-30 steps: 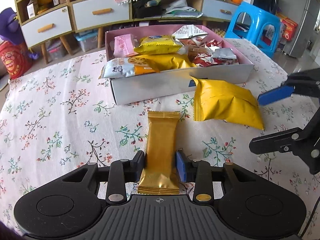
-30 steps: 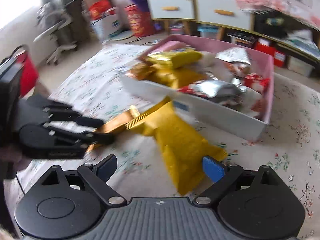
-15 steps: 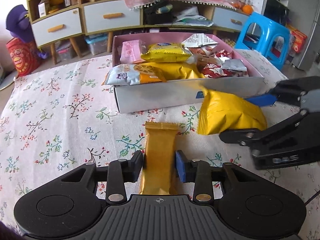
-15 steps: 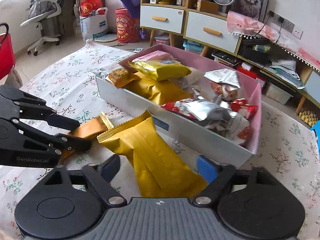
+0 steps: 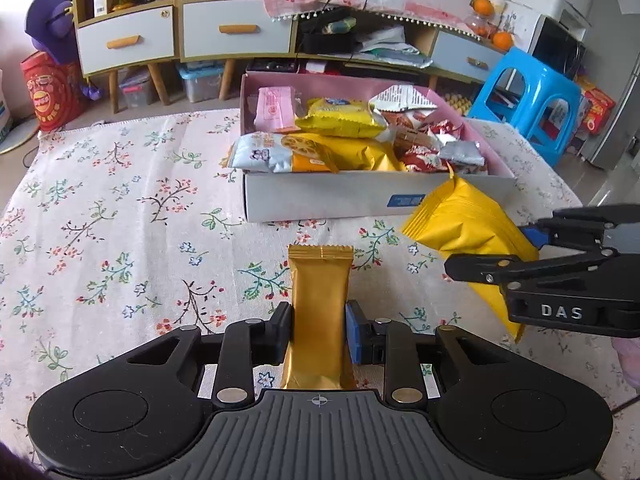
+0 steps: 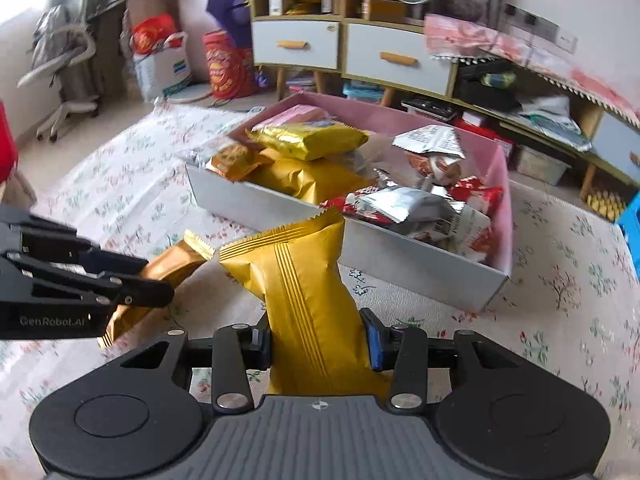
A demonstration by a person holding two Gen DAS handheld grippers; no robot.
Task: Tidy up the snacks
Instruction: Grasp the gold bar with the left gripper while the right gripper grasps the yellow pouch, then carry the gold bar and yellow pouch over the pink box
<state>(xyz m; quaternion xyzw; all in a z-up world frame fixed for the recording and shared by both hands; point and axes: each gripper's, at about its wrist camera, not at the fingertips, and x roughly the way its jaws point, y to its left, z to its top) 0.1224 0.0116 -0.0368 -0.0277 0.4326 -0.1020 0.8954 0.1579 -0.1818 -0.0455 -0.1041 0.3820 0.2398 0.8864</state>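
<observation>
A narrow gold bar packet [image 5: 318, 288] lies lengthwise between the fingers of my left gripper [image 5: 318, 320], whose jaws are closing with both pads pressed on its sides. My right gripper [image 6: 318, 340] is closing on a wider yellow snack packet [image 6: 296, 264], its pads squeezing the lower half while the top end tilts up toward the box. The white box with pink inner walls [image 5: 320, 200] sits just beyond both packets, filled with several snack bags. In the left wrist view the right gripper [image 5: 492, 252] holds the yellow packet [image 5: 456, 216] at the right.
A floral tablecloth [image 5: 100, 220] covers the table. Behind the table stand a drawer cabinet [image 5: 236, 32] and a blue stool [image 5: 532, 96]. An office chair [image 6: 60, 80] stands far left in the right wrist view.
The right gripper's wide jaws have come together on the yellow packet, which now tilts up off the cloth. The left jaws narrowed slightly on the gold packet.
</observation>
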